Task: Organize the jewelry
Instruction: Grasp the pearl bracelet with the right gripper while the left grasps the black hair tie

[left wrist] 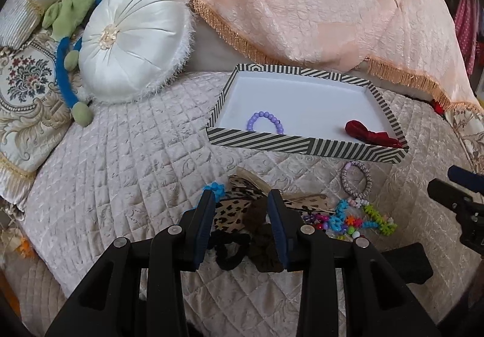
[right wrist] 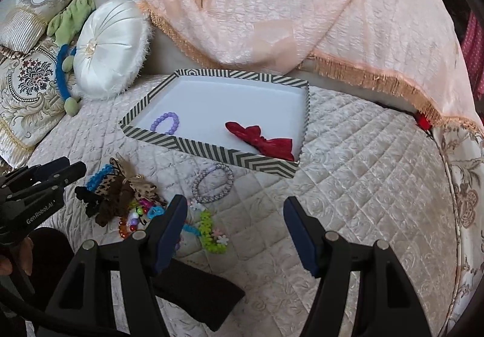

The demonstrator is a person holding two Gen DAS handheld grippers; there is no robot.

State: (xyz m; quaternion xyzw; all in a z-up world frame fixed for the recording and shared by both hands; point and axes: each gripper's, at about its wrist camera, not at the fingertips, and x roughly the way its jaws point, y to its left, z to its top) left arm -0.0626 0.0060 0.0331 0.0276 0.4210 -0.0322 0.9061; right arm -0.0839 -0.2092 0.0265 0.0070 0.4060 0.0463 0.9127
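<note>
A striped tray [left wrist: 302, 146] [right wrist: 211, 152] sits on the quilted bed and holds a purple bead bracelet [left wrist: 264, 122] [right wrist: 165, 123] and a red bow [left wrist: 373, 131] [right wrist: 263, 137]. In front of it lies a pile: a leopard-print scrunchie [left wrist: 236, 207], a brown scrunchie [left wrist: 260, 234], a black hair tie [left wrist: 228, 249], a blue bracelet [left wrist: 214, 188], colourful beads [left wrist: 348, 220] [right wrist: 142, 216] and a grey beaded bracelet [left wrist: 357, 178] [right wrist: 213, 183]. My left gripper [left wrist: 243, 201] is open, its fingers either side of the scrunchies. My right gripper [right wrist: 236, 210] is open and empty over bare quilt, right of the pile.
A white round cushion [left wrist: 133, 40] [right wrist: 109, 46], a green and blue soft toy [left wrist: 72, 43] and patterned pillows [left wrist: 27, 86] lie at the left. A peach fringed cloth [left wrist: 317, 4] [right wrist: 287, 4] is heaped behind the tray. A black cloth [right wrist: 196, 291] lies under my right gripper.
</note>
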